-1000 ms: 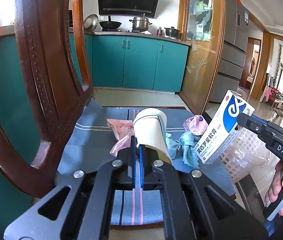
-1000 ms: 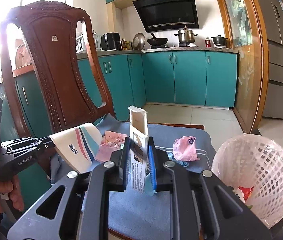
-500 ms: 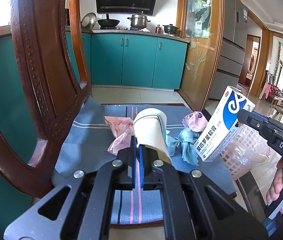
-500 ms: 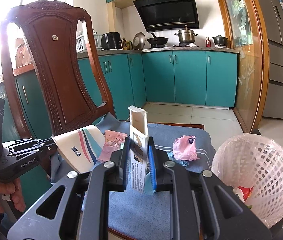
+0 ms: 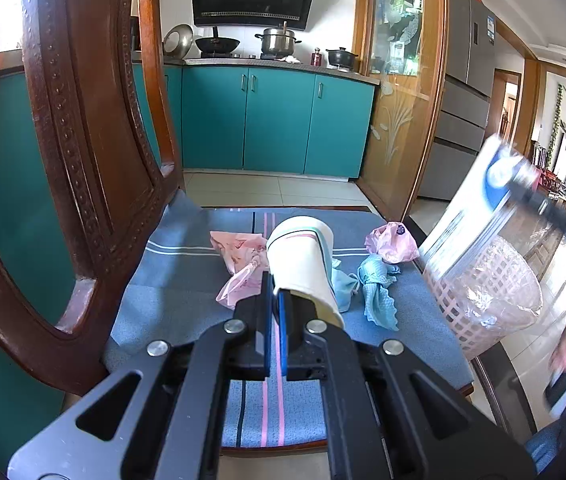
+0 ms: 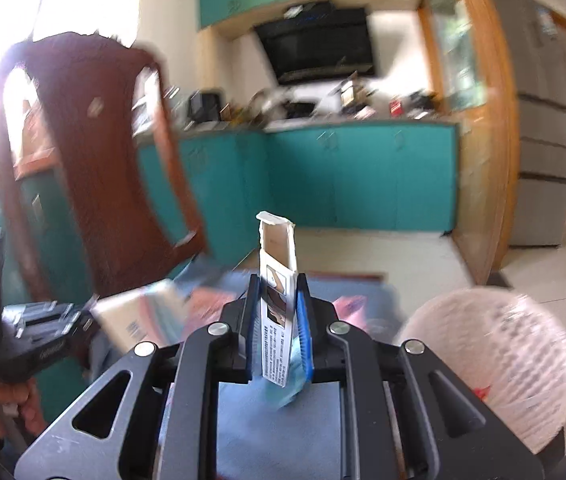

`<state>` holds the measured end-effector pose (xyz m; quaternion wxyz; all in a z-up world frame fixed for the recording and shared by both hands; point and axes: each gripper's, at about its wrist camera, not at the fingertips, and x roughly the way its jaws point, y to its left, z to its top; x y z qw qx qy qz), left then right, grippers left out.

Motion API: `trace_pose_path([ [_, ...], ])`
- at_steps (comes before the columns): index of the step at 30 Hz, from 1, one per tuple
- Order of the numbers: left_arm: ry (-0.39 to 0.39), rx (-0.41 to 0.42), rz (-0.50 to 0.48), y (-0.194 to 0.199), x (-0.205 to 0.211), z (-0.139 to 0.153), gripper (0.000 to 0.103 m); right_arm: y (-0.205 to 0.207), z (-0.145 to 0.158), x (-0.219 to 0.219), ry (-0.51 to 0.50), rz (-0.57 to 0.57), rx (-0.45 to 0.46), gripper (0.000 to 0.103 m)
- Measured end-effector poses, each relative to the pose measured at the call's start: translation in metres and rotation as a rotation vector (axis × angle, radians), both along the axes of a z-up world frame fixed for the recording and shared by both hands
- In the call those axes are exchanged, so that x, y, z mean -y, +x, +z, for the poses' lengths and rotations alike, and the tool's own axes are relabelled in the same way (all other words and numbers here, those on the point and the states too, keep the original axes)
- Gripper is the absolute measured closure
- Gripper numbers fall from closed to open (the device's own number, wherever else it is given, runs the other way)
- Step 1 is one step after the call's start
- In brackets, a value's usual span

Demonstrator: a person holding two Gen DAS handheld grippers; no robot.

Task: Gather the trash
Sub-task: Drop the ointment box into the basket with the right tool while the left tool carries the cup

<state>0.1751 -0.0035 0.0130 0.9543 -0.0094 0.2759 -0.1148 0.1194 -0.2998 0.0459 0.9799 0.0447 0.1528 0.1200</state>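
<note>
- Two pieces of trash are in the air at once here, and everything sits on or beside the big carved dark-wood chair (image 5: pixel 83 184) with its blue striped seat cushion (image 5: pixel 187 280).
- The white plastic lattice wastebasket with a clear liner (image 5: pixel 487 300) stands just off the chair's right edge. My read is that this is the carry-to-bin step, nothing dropped yet.
- The right gripper (image 6: pixel 279 332) has its jaws clamped on a white and blue cardboard medicine box (image 6: pixel 279 300), held upright with the torn flap on top. The right wrist view is smeared with motion blur, and in the left wrist view the box is tilted above the basket's near rim, so the next move is probably to get it fully over the opening and let go.
- The left gripper (image 5: pixel 275 300) is level over the seat, jaws squeezed on the rim of a cream paper cup with teal stripes (image 5: pixel 303 264) that lies on its side pointing away. It'll need a swing to the right to reach the basket.
- Left on the cushion are a pink crumpled wrapper (image 5: pixel 239 264), a pink plastic bag wad (image 5: pixel 391 242) and a light blue crumpled cloth (image 5: pixel 375 288).
</note>
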Motion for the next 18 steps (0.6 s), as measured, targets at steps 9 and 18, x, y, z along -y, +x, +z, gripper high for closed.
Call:
trace_pose_path([
  [9,-0.010,0.000,-0.028,-0.001,0.008,-0.003,0.099,0.009,-0.006,0.109,0.072,-0.403,-0.051,0.039],
  [18,-0.088,-0.009,-0.198,0.002,0.080,0.007,0.099,-0.034,-0.005,0.155,0.334,-0.627,0.145,0.004],
])
